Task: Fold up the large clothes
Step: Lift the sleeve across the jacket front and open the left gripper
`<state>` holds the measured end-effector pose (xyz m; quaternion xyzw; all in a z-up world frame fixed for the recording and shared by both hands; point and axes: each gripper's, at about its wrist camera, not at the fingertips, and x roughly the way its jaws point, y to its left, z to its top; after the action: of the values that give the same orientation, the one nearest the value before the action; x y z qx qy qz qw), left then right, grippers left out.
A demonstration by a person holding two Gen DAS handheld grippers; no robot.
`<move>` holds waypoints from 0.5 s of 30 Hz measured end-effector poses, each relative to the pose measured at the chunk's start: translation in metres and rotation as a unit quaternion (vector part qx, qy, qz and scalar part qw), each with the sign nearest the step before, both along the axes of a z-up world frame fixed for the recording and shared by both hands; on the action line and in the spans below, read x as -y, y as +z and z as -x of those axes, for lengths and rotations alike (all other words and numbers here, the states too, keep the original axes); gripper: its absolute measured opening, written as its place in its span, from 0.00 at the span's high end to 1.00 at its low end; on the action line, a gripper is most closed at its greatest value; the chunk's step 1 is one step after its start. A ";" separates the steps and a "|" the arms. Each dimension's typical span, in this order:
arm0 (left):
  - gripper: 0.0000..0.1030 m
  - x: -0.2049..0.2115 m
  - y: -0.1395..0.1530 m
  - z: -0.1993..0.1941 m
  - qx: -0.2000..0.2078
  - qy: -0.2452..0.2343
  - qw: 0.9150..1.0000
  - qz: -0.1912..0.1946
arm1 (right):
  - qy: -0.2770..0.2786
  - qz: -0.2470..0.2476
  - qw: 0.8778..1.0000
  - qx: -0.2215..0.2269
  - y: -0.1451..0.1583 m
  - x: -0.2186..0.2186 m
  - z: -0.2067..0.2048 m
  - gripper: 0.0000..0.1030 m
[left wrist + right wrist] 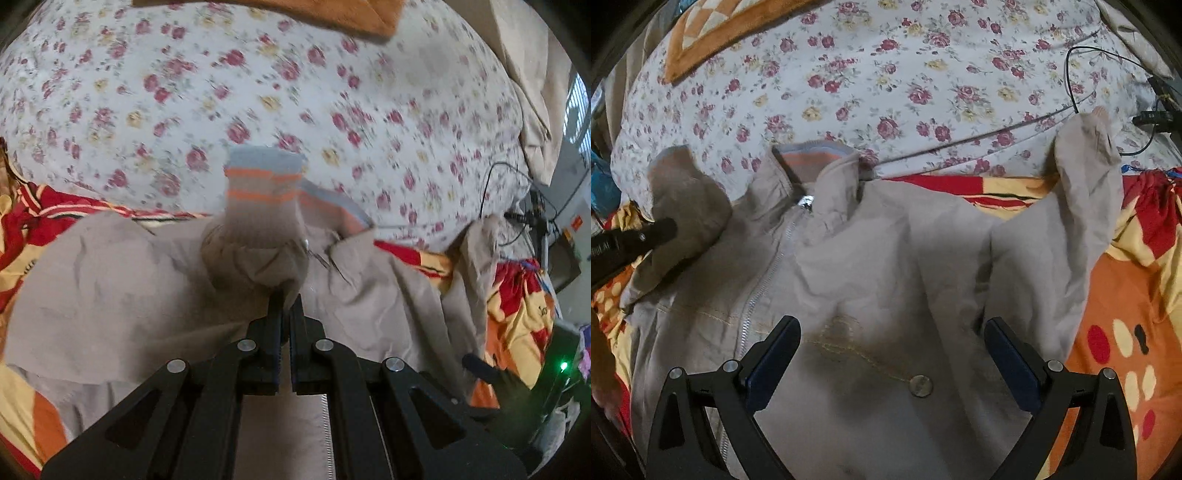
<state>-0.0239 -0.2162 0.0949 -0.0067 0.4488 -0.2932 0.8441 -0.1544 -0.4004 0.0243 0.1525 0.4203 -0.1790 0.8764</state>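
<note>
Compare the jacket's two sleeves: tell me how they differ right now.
The sleeve on the left side is pinched in the shut left gripper and bunched up; the other sleeve is held by nothing, and the open right gripper hovers over the jacket's chest. The held sleeve's striped cuff shows; the free one's end looks plain. Both are beige.

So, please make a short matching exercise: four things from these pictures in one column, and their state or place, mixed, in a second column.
Things:
1. left gripper
2. right gripper
3. jacket
4. orange cushion

States or places:
a. open above the jacket front
b. far on the floral sheet
c. shut on a sleeve
d. spread out, zipper closed

Pairs: 1-c, 2-a, 3-d, 4-b
</note>
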 end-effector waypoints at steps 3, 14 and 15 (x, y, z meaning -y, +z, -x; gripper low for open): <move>0.99 0.006 -0.010 0.000 -0.008 -0.002 1.000 -0.007 | -0.011 -0.008 1.000 -0.004 -0.001 0.007 0.002 0.03; 0.99 0.018 -0.029 0.035 -0.028 -0.042 0.999 -0.010 | -0.024 -0.023 0.999 -0.004 -0.003 0.014 0.004 0.03; 0.99 0.021 -0.030 0.040 -0.030 -0.051 0.998 -0.007 | -0.028 -0.024 0.999 -0.002 -0.003 0.015 0.005 0.03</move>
<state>-0.0641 -0.2370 0.0654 0.0134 0.4760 -0.3327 0.8140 -0.1598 -0.4156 0.0218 0.1844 0.4218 -0.1938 0.8663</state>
